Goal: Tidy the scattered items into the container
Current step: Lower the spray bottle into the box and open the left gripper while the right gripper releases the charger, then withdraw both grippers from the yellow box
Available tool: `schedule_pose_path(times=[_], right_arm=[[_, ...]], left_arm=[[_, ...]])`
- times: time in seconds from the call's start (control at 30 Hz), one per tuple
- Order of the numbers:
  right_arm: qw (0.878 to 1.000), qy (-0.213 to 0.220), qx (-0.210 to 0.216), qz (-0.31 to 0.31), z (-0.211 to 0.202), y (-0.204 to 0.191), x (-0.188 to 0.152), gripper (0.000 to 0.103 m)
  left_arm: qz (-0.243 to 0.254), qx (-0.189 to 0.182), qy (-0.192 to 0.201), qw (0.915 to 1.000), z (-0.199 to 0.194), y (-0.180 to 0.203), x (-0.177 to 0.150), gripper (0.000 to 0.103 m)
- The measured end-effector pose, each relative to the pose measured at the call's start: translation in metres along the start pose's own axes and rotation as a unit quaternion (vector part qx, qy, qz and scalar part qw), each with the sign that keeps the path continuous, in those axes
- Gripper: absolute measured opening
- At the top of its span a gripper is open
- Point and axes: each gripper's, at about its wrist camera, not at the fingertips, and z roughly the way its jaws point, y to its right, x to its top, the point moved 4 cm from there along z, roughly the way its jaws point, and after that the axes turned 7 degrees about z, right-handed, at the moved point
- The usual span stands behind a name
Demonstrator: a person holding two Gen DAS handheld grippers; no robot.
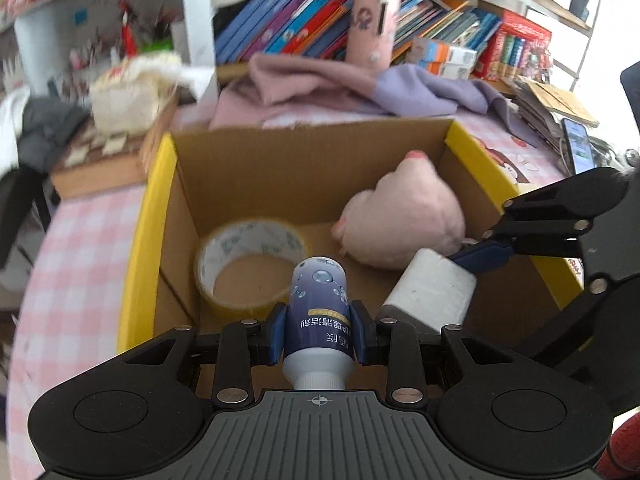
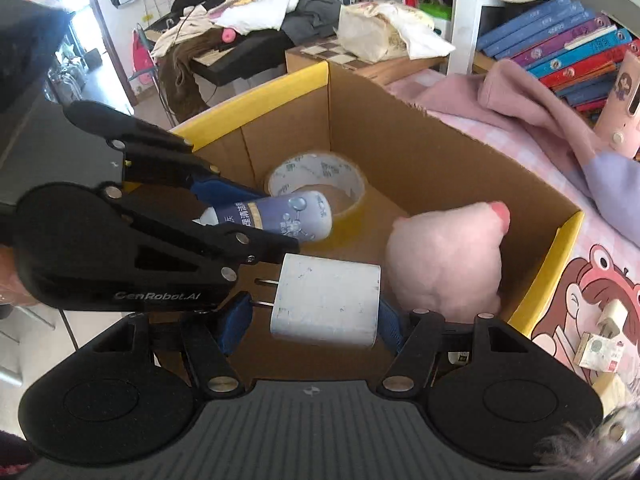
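My left gripper (image 1: 319,332) is shut on a blue and white bottle (image 1: 319,308) and holds it over the open cardboard box (image 1: 296,176). The bottle also shows in the right wrist view (image 2: 288,220). My right gripper (image 2: 316,316) holds a white charger plug (image 2: 326,306) between its blue pads, above the box (image 2: 440,160); the plug also shows in the left wrist view (image 1: 430,294). Inside the box lie a tape roll (image 1: 250,266) and a pink plush toy (image 1: 404,222).
The box stands on a pink checked tablecloth (image 1: 76,280). Pink and purple cloth (image 1: 340,84) lies behind it, with books (image 1: 320,16) on a shelf. A small white adapter and a small carton (image 2: 600,350) lie on the table to the box's right. A phone (image 1: 578,144) lies at far right.
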Motion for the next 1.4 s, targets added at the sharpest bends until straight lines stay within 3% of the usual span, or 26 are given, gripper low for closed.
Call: schedule_pose_path(times=[0.17, 0.27, 0.4, 0.53, 0.63, 0.8, 0.83, 0.93, 1.07, 1.27, 1.4], right_arm=[[0.999, -0.02, 0.023, 0.011, 0.005, 0.005, 0.004, 0.064], [0.999, -0.01, 0.03, 0.013, 0.006, 0.006, 0.004, 0.064], [0.999, 0.004, 0.028, 0.014, 0.004, 0.005, 0.002, 0.066], [0.999, 0.016, 0.024, 0.018, 0.0, 0.002, 0.003, 0.076], [0.999, 0.03, 0.03, 0.032, -0.009, 0.0, 0.002, 0.08], [0.996, 0.07, 0.032, 0.052, -0.038, -0.006, -0.004, 0.084], [0.995, 0.079, 0.03, 0.056, -0.044, -0.007, -0.005, 0.084], [0.992, 0.108, 0.005, 0.069, -0.063, -0.01, -0.01, 0.084], [0.984, 0.154, -0.034, 0.086, -0.092, -0.014, -0.017, 0.082], [0.962, 0.243, -0.098, 0.08, -0.14, -0.023, -0.035, 0.082], [0.948, 0.278, -0.137, 0.076, -0.162, -0.032, -0.057, 0.083]], left_arm=[[-0.036, -0.006, -0.021, 0.9991, 0.01, -0.009, -0.011, 0.031], [-0.034, 0.002, -0.015, 0.9993, 0.007, -0.008, -0.012, 0.031], [-0.037, 0.006, 0.003, 0.9993, 0.0, -0.007, -0.012, 0.033], [-0.029, 0.021, 0.02, 0.9991, -0.014, -0.006, -0.012, 0.036], [-0.028, 0.033, 0.053, 0.9976, -0.031, -0.003, -0.012, 0.04], [-0.054, 0.051, 0.106, 0.9916, -0.063, -0.003, -0.015, 0.066], [-0.06, 0.054, 0.117, 0.9899, -0.07, -0.002, -0.015, 0.068], [-0.072, 0.061, 0.146, 0.9847, -0.091, 0.003, -0.017, 0.073], [-0.085, 0.103, 0.188, 0.9731, -0.121, 0.013, -0.024, 0.08], [-0.101, 0.125, 0.233, 0.959, -0.162, 0.027, -0.038, 0.085], [-0.109, 0.151, 0.254, 0.9491, -0.182, 0.04, -0.05, 0.091]])
